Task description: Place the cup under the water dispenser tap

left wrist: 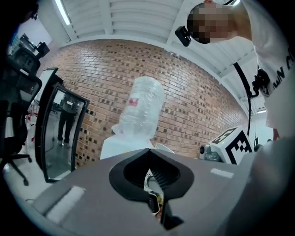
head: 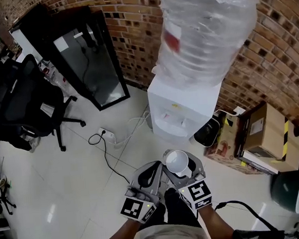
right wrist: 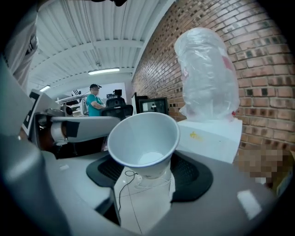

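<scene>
Right gripper (right wrist: 150, 174): I see its jaws clamped on the white cup's (right wrist: 143, 138) base.
Left gripper (left wrist: 148, 154): jaws together.
Cup: in front of the water dispenser (head: 182, 106), short of its taps.
Room: tiled floor (head: 91, 167), brick wall (head: 268, 55), office chair (head: 25, 105), cardboard boxes (head: 258, 128).

White cup (right wrist: 143, 133); white dispenser (head: 184, 106), clear bottle (head: 204, 29); red-brown brick wall (head: 273, 50); black office chair (head: 25, 105).
</scene>
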Available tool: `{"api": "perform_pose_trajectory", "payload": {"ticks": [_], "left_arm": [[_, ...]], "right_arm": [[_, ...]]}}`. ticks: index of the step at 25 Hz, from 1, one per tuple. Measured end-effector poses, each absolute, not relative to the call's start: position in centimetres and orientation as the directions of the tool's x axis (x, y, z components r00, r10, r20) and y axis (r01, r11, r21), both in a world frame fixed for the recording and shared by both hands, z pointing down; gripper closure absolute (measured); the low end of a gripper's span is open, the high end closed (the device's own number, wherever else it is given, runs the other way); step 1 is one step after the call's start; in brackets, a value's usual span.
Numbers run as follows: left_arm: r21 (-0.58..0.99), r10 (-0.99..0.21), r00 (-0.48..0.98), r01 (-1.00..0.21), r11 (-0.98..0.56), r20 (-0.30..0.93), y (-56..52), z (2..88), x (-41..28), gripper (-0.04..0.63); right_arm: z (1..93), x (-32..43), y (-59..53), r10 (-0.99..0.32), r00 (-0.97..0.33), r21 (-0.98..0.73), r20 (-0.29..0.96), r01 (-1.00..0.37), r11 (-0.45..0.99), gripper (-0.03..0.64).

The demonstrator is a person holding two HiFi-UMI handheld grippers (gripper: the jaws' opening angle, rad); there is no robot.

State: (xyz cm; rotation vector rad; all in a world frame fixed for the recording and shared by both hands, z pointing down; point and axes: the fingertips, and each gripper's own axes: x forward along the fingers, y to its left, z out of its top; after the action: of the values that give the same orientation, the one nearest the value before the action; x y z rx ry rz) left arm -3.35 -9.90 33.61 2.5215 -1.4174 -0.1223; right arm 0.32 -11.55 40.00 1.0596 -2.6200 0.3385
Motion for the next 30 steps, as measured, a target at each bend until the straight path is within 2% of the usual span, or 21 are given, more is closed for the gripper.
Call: {"api": "perform_pose_trajectory", "payload": {"ticks": [11, 15, 18, 30], "left_arm": [[0.258, -0.842, 0.535, -0.825, -0.502, 0.073, -15.3, 42.0, -3.4, 0.604], [0.258, -0.867, 0.491, -0.851, -0.458, 0.081, -17.6, 46.0, -4.5, 0.604], [0.279, -0.892, 0.445, -0.869, -0.408, 0.082, -18.8, 48.8, -5.1, 0.604], [0.284, -0.866, 0.471, -0.864, -0.415, 0.167, -20.7, 59.0, -4.6, 0.604]], "right_arm": [[49.5, 0.0, -18.5, -0.666, -0.629, -0.077, 0.401, -0.748, 0.659, 0.299], [54.2, -0.2, -21.3, -0.683, -0.6, -0.055, 0.417, -0.766, 0.64, 0.299], [57.9, -0.6, -22.5, -0.667, -0.597, -0.046, 0.446, -0.76, 0.648, 0.299], [70.7, -2.1, -26.6, -0.603, -0.602, -0.026, 0.524, -0.719, 0.695, 0.299]]}}
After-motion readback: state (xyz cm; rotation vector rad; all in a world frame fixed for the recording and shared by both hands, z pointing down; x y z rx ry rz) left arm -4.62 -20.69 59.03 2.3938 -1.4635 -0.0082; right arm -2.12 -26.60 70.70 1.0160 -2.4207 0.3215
